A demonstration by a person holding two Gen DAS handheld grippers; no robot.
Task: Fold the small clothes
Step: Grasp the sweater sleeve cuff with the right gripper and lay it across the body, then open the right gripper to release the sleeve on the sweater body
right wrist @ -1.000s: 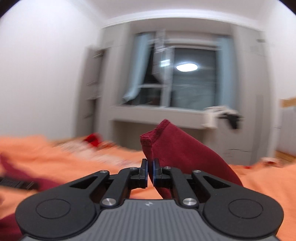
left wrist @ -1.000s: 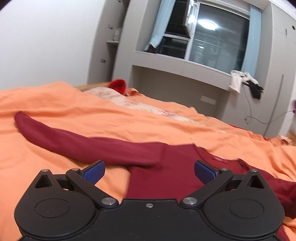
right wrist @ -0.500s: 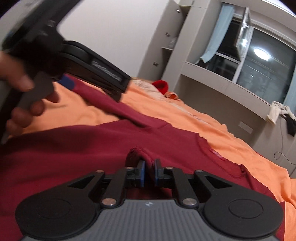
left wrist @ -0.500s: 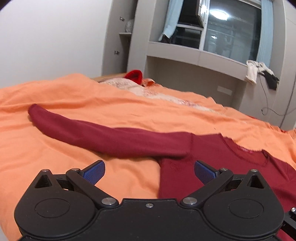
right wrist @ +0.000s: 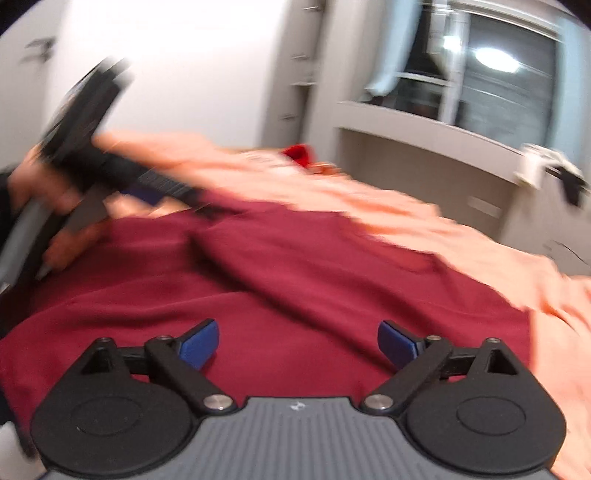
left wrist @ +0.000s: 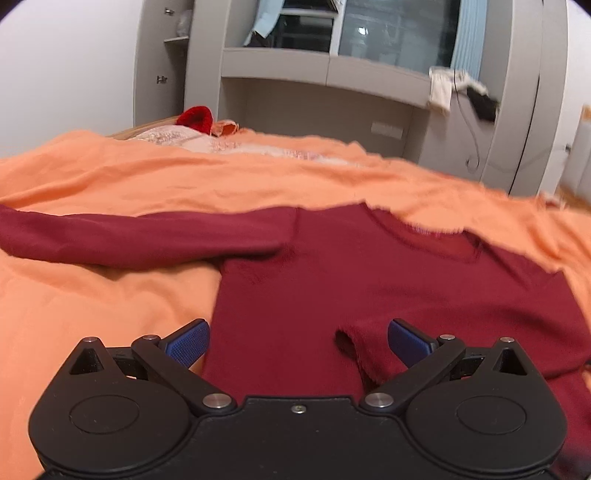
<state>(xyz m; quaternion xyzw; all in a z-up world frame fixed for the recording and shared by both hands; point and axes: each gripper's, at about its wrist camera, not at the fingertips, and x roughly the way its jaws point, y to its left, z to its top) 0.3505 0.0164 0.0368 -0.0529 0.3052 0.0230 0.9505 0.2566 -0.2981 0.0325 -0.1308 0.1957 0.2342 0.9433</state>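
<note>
Spread flat on orange blanket (left wrist: 110, 177): dark red sweater (left wrist: 388, 266), 1 sleeve out to the side, other folded across the body, cuff (left wrist: 351, 338) near hem. Left gripper (left wrist: 298, 341) wide apart, empty, over hem. Right gripper (right wrist: 298, 339) wide apart, empty. Right view only: hand (right wrist: 44, 192) on left gripper, blurred.

both claws gape wide: left claw (left wrist: 298, 341) and right claw (right wrist: 298, 341), each holding nothing.

An orange bedspread (left wrist: 110, 295) covers the bed; at 11 o'clock lies a red knitted item (left wrist: 195, 117); at 1 o'clock, a window (left wrist: 391, 27).
</note>
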